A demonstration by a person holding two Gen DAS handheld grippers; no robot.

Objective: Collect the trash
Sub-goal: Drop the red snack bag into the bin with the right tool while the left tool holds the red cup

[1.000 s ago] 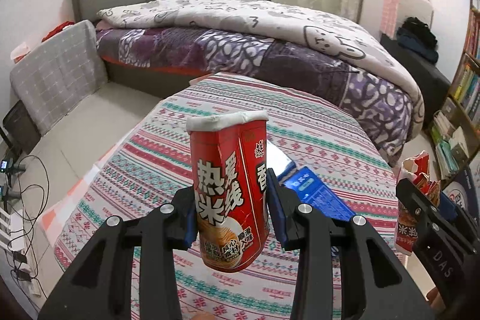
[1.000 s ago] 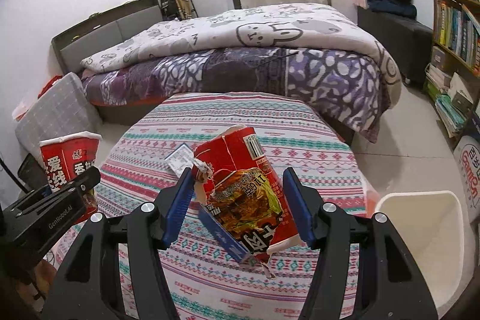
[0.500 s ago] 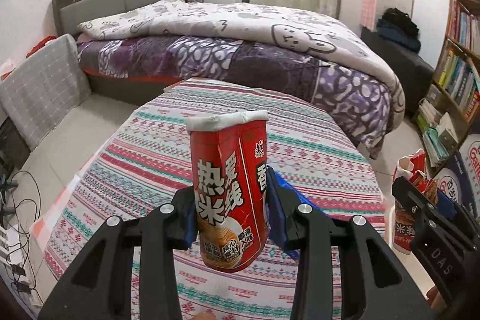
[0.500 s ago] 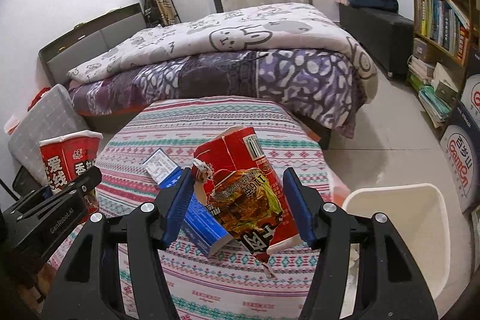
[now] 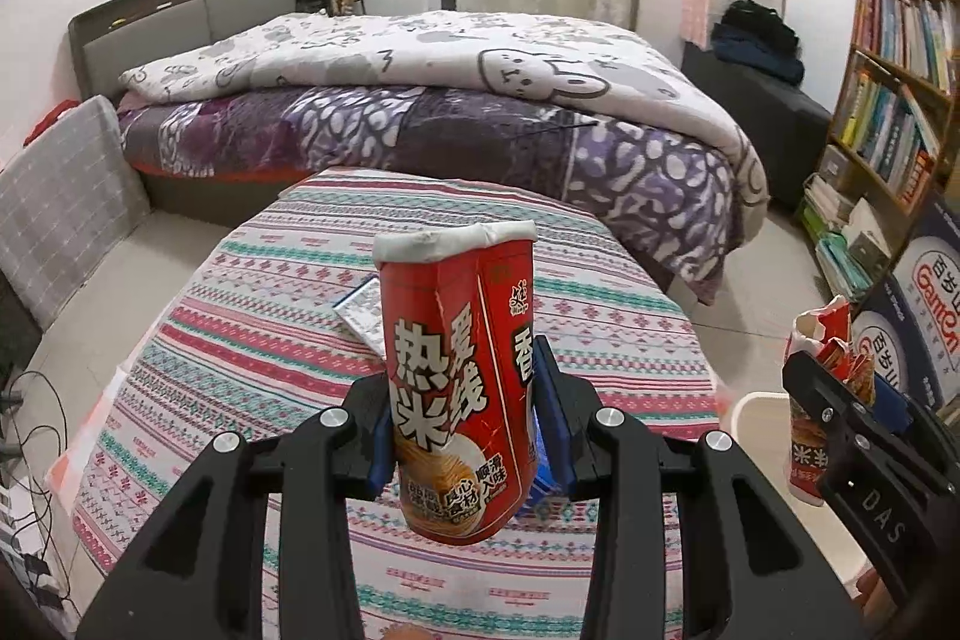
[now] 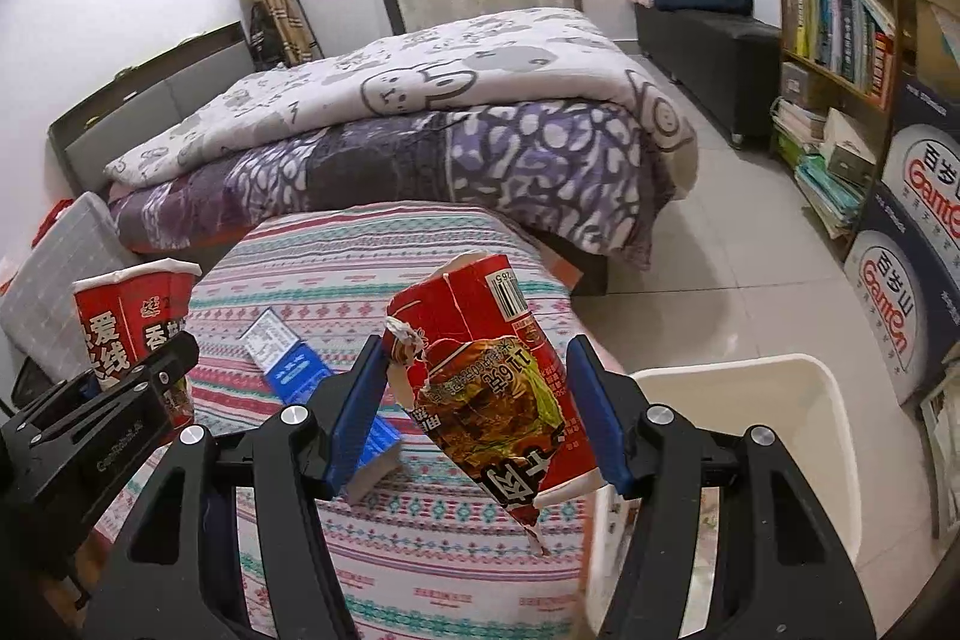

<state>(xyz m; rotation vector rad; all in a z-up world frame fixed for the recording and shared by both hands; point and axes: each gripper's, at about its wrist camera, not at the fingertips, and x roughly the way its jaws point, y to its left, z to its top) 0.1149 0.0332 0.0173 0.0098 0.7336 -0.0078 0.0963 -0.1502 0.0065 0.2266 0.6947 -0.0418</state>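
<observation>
A round table under a striped patterned cloth (image 6: pixel 336 280) stands before a quilted bed (image 6: pixel 420 100), one white plastic bin (image 6: pixel 780 400) beside it. Two pieces of trash are off the table: the left gripper (image 5: pixel 465 427) clamps one upright red paper noodle cup (image 5: pixel 459 376); the right gripper (image 6: pixel 477 409) grasps one torn red noodle cup (image 6: pixel 492 388). One blue box (image 6: pixel 300 370) lies on the cloth.

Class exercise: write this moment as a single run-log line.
left gripper: shut on red cup | right gripper: shut on torn cup | bin: beside table, right | blue box: on table

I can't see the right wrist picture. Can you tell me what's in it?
The right gripper holds a torn red noodle cup above a striped table, beside a white bin. A blue box lies on the table.
</observation>
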